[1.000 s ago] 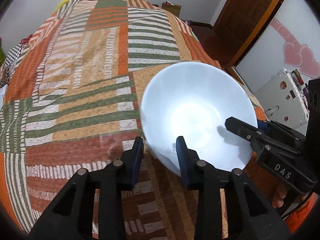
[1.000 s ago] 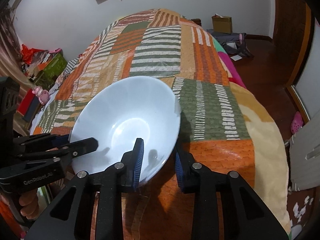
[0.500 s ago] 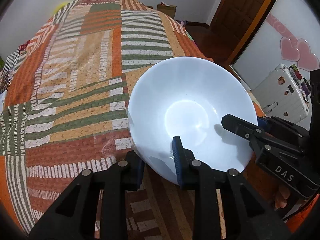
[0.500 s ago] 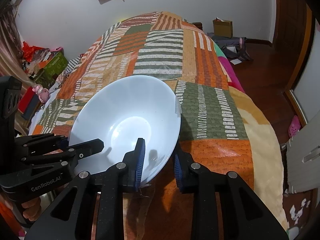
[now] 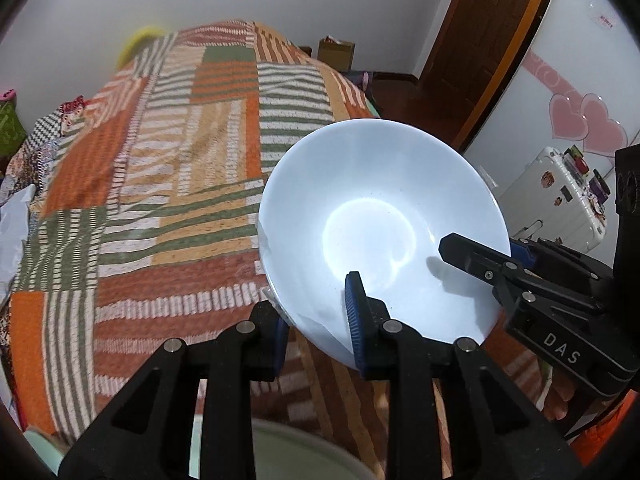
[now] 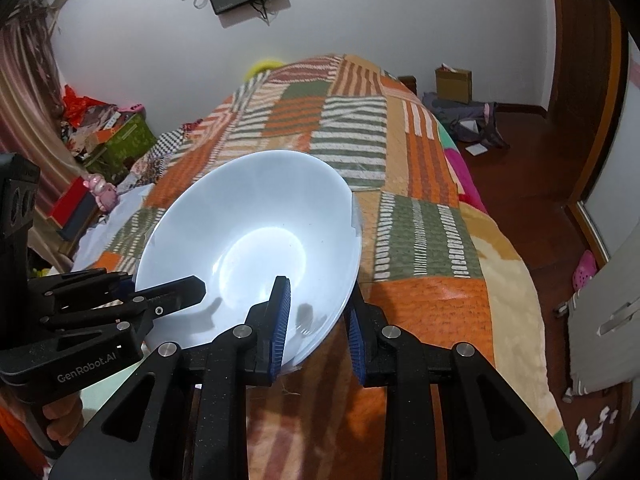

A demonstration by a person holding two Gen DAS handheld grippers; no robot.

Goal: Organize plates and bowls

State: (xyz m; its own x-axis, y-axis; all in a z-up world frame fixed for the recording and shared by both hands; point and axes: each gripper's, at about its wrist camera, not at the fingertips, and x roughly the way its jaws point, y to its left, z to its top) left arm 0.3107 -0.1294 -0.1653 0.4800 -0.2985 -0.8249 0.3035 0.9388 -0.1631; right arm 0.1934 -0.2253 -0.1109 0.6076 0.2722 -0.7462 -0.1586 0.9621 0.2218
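Observation:
A large white bowl (image 5: pixel 376 216) is held in the air over a patchwork bedspread (image 5: pixel 180 184). My left gripper (image 5: pixel 316 320) is shut on the bowl's near rim, one finger inside and one under it. My right gripper (image 6: pixel 318 316) is shut on the bowl (image 6: pixel 256 240) at its opposite rim in the same way. Each gripper shows in the other's view, the right gripper in the left wrist view (image 5: pixel 472 254) and the left gripper in the right wrist view (image 6: pixel 176 290). A pale green dish rim (image 5: pixel 304 452) shows below the left gripper, mostly hidden.
The bed's right edge (image 6: pixel 508 280) drops to a wooden floor (image 6: pixel 532 184). A white suitcase (image 5: pixel 556 196) stands by the wall with pink hearts. Boxes and clutter (image 6: pixel 100 140) lie left of the bed. A cardboard box (image 6: pixel 454 84) sits by the far wall.
Both grippers have lifted the bowl up from the bedspread. The views now take in more of the wall and room, and a pale green dish rim has come into view below.

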